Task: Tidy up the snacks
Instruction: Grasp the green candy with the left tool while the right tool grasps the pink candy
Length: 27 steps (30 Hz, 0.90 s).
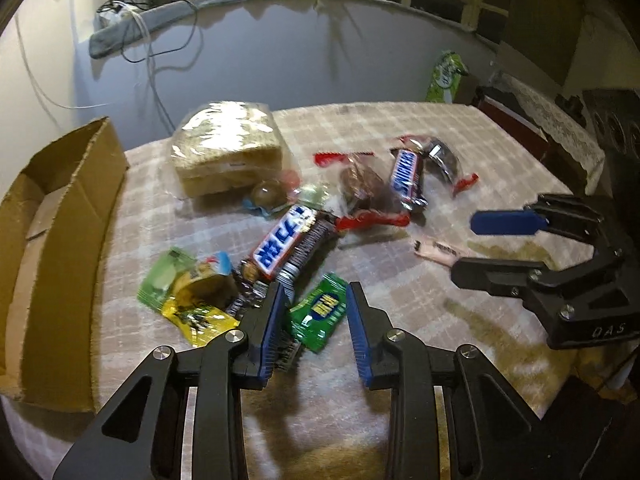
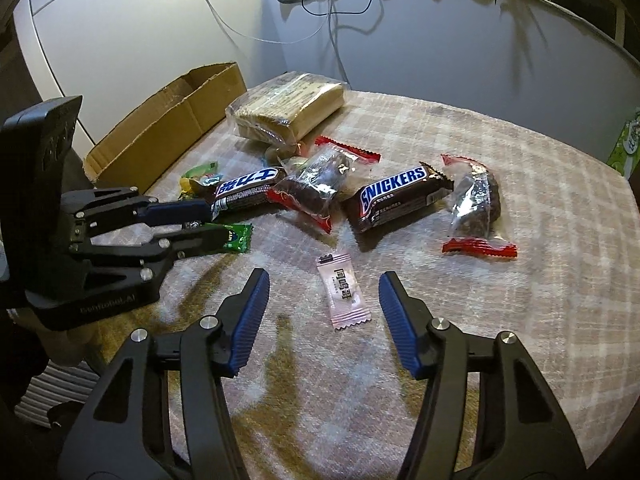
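Snacks lie scattered on the checked tablecloth (image 1: 460, 144). My left gripper (image 1: 316, 300) is open, its fingers on either side of a green packet (image 1: 318, 314), which also shows in the right wrist view (image 2: 236, 237). My right gripper (image 2: 324, 284) is open around a pink sachet (image 2: 344, 292), low over the cloth; it also shows in the left wrist view (image 1: 464, 248). Two Snickers bars (image 2: 394, 196) (image 1: 286, 242), two red-edged clear packs of dark snacks (image 2: 478, 204) (image 2: 316, 186), a bagged bread block (image 1: 228, 148) and a green-yellow packet (image 1: 188, 296) lie nearby.
An open cardboard box (image 1: 60, 216) stands at the table's left edge, also in the right wrist view (image 2: 168, 116). A green bag (image 1: 446, 76) stands beyond the far right corner. Cables hang on the wall behind.
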Motion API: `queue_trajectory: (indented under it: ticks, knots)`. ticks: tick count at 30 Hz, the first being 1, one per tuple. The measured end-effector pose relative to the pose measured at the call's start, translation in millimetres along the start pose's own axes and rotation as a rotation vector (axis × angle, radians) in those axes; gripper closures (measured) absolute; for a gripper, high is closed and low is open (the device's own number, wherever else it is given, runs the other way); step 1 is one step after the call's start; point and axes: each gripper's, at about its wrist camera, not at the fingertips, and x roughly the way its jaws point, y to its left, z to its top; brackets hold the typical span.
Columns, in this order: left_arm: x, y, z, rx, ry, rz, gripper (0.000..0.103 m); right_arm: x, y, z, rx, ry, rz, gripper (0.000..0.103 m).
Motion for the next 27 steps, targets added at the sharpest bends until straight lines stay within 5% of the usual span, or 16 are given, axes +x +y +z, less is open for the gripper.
queue_trajectory:
  ticks: [19,27]
  knots:
    - [10,-6,-1,0.071,0.042,-0.015,0.072,23,-2,4,-0.09,0.09,0.022,0.056]
    - [9,-10,-4,0.044,0.03,-0.018,0.081,22,-3,3,-0.11,0.102,0.011,0.081]
